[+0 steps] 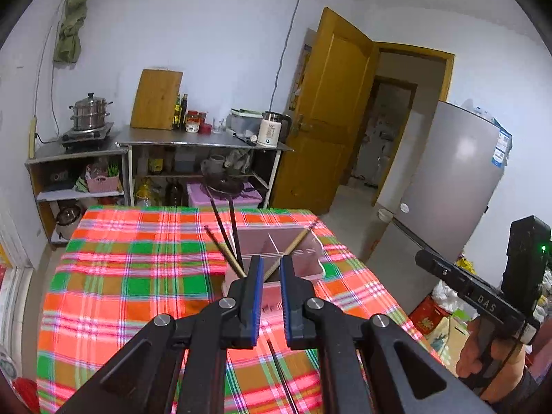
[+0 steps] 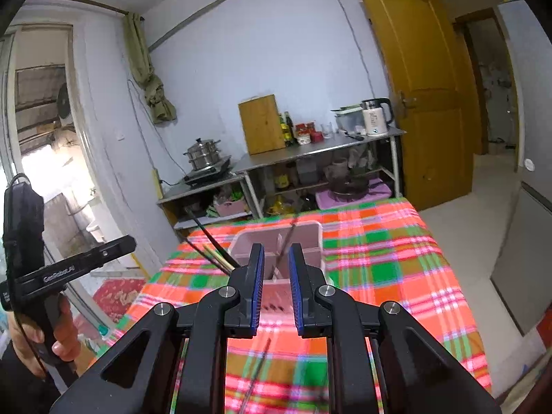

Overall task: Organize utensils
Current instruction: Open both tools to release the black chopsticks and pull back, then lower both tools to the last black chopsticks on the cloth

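A pink divided utensil holder [image 1: 303, 241] [image 2: 307, 234] stands on the plaid table. Several chopsticks [image 1: 227, 238] [image 2: 210, 248], dark and bamboo, lean out of its left side. One bamboo chopstick [image 1: 295, 245] [image 2: 288, 241] leans in its right part. A single dark chopstick [image 1: 281, 372] [image 2: 257, 372] lies on the cloth near me. My left gripper [image 1: 270, 269] is open and empty, just short of the holder. My right gripper [image 2: 276, 258] is open and empty, also just in front of the holder.
The table wears a red, green and orange plaid cloth [image 1: 138, 276] [image 2: 396, 258]. Behind it stand steel kitchen shelves [image 1: 193, 158] with a steamer pot [image 1: 90, 112] and a kettle [image 1: 270, 131]. A fridge [image 1: 455, 179] and an open yellow door [image 1: 327, 110] are to the right.
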The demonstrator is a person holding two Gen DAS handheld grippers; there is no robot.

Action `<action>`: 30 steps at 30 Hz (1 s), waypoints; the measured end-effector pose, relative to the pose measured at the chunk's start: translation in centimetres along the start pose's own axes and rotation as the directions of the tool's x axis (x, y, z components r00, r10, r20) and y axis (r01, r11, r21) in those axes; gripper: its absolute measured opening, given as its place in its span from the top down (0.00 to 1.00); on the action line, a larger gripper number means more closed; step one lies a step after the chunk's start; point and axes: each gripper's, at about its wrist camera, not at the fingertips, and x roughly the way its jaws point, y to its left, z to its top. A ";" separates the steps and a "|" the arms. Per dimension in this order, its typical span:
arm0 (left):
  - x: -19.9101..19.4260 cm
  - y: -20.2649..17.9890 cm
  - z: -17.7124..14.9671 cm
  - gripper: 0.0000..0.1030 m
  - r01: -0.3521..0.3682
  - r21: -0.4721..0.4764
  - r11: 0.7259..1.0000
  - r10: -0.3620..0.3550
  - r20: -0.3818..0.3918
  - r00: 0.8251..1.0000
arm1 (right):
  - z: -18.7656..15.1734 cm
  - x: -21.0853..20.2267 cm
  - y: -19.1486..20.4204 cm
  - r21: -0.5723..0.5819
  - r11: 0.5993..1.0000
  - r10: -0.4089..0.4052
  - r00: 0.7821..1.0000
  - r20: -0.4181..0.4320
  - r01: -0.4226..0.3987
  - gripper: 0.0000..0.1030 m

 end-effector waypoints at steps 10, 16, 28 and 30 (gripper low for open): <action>-0.8 -0.5 -6.3 0.91 0.026 -0.021 0.999 -0.027 -0.062 0.998 | -4.7 -2.4 -0.7 0.004 1.000 -0.025 0.998 -0.058 0.025 0.86; -0.7 -0.3 -8.3 0.91 0.027 -0.024 0.999 -0.029 -0.087 0.996 | -6.0 -2.2 -1.1 0.012 0.999 -0.031 0.996 -0.088 0.032 0.86; 2.8 0.0 -10.5 0.91 0.024 -0.044 0.999 -0.031 -0.162 0.986 | -8.6 0.4 -1.5 0.006 0.999 -0.036 0.984 -0.172 0.038 0.86; 3.8 0.0 -11.1 0.91 0.027 -0.046 0.999 -0.035 -0.187 0.982 | -9.2 1.0 -1.7 0.010 0.999 -0.040 0.980 -0.194 0.043 0.86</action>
